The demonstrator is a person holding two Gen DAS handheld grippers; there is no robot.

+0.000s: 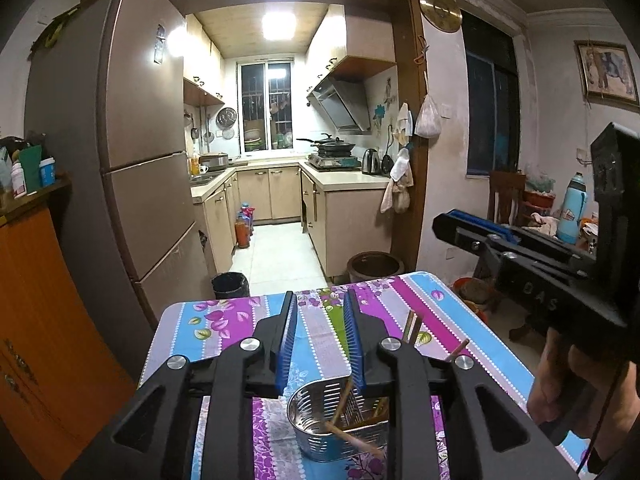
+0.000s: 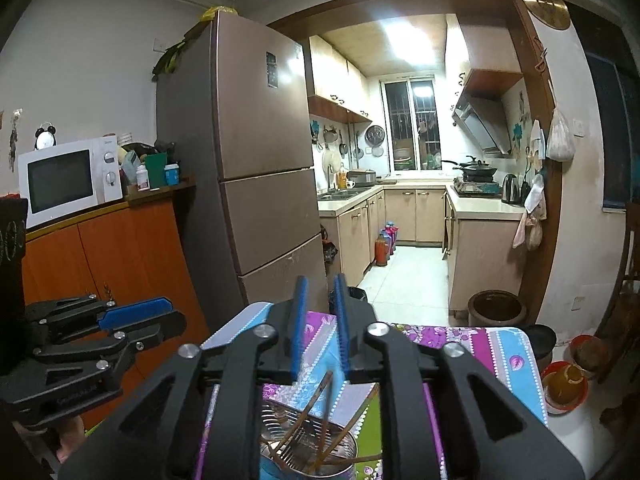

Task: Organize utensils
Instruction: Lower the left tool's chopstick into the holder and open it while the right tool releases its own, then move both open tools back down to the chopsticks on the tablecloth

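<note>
Chopsticks in the caddy, both hands free

Chopsticks (image 1: pixel 340 408) stand and lean inside the perforated steel caddy (image 1: pixel 316 436), which sits on the floral-cloth desk (image 1: pixel 224 320) just below and ahead of the left hand-held gripper (image 1: pixel 320 344). That gripper hovers over the caddy with its blue pads spread apart and nothing between them. The right hand-held gripper (image 2: pixel 320 328) hangs above the same caddy, its pads also parted and holding nothing, though the gap is narrower. From the left wrist view the right hand-held gripper shows well off to the right, raised clear of the desk.

Judging by this, most of the sorting looks done: several sticks are already in the caddy and no loose utensil shows on the visible cloth. At least 2 lie crossed and tilted rather than upright, so tidying may remain.

Both gripper bodies cover the near part of the desk and half the caddy, so its full contents and any utensils lying nearby cannot be counted.
</note>
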